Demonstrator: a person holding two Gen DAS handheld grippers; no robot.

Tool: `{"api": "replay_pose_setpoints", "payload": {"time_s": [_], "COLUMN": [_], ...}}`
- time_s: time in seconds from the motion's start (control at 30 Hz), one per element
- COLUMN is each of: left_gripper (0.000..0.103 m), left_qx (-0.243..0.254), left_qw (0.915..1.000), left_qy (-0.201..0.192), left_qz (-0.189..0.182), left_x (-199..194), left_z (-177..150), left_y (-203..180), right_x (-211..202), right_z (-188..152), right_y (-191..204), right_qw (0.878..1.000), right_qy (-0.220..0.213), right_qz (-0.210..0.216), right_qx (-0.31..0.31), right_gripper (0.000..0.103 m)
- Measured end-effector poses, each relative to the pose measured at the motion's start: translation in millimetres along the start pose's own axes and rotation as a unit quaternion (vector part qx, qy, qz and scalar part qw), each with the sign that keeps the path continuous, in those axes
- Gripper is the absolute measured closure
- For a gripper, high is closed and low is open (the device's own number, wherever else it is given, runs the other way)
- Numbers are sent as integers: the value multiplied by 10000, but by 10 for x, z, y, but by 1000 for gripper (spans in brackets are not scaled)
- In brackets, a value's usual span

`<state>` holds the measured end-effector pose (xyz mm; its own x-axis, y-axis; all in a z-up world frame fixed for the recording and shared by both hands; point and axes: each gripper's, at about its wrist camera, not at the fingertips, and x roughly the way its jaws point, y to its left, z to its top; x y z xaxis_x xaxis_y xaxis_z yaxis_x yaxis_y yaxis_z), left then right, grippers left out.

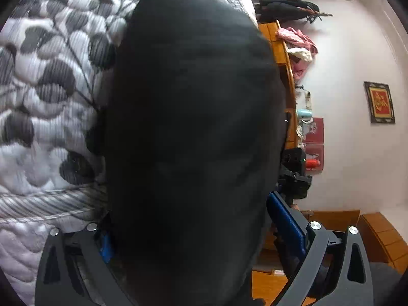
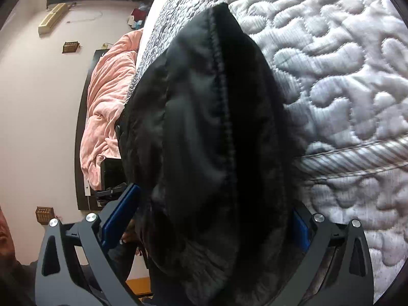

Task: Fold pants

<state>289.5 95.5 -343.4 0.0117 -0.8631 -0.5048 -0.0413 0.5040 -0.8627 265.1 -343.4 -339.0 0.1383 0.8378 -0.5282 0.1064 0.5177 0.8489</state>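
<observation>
The black pants (image 1: 193, 127) fill the middle of the left wrist view, lying over the quilted bed (image 1: 51, 102) and running back toward the camera. My left gripper (image 1: 196, 234) stands open, with its blue pads (image 1: 287, 227) wide apart on either side of the cloth. The right wrist view shows the same pants (image 2: 211, 140) with a stitched seam down the middle. My right gripper (image 2: 211, 224) is open too, the cloth bulging between its blue pads (image 2: 122, 214). The pad faces show beside the cloth and do not pinch it.
The bed's piped edge (image 1: 46, 204) runs just ahead of the fingers. A wooden shelf (image 1: 283, 58) with pink clothes stands beyond the bed, and wooden furniture (image 1: 382, 237) sits low on the right. A pink blanket (image 2: 107, 107) lies against a dark headboard. A person's sleeve (image 2: 17, 280) shows at the bottom left.
</observation>
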Motion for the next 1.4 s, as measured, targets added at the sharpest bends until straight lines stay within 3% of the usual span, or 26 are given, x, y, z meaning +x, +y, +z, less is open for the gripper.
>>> {"api": "replay_pose_setpoints", "payload": {"time_s": [0.03, 0.2, 0.3, 0.43, 0.5, 0.57, 0.67, 0.9, 1.03, 1.17, 1.4], "left_gripper": [6, 32, 39, 39, 45, 51, 61, 65, 65, 65, 65], "left_qx": [-28, -223, -211, -259, -252, -122, 91, 278, 355, 325, -119], "left_qw": [10000, 9990, 9983, 9973, 9971, 9965, 9955, 9916, 9879, 9845, 9826], "left_qy": [-55, -241, -286, -344, -383, -479, -578, -943, -1191, -1361, -1403], "left_qz": [51, 317, 452, 589, 608, 670, 741, 839, 926, 1056, 1208], "left_x": [8, -37, -44, 51, 71, 42, -34, -352, -671, -1007, -1422], "left_z": [-17, -62, -94, -108, -114, -145, -145, -60, 138, 582, 1509], "left_y": [-3, -4, -53, -147, -183, -286, -422, -691, -783, -727, -146], "right_x": [12, 22, -23, -10, -8, -47, -143, -184, -18, 389, 1350], "right_z": [1, 10, 30, 16, -27, -58, -90, 32, 346, 885, 1822], "right_y": [-15, -7, -76, -38, 25, 78, 222, 721, 1114, 1489, 1721], "right_qw": [10000, 9999, 9998, 9999, 10000, 9998, 9994, 9973, 9942, 9914, 9897], "right_qy": [33, 127, 99, 62, 39, -7, -91, -126, -23, 152, 579], "right_qz": [12, -36, 96, 27, -69, -168, -172, -101, -87, -62, -272], "right_qx": [-4, -53, 120, 78, -41, -122, -278, -722, -1074, -1299, -1282], "right_gripper": [2, 3, 3, 3, 12, 36, 51, 56, 56, 56, 56]}}
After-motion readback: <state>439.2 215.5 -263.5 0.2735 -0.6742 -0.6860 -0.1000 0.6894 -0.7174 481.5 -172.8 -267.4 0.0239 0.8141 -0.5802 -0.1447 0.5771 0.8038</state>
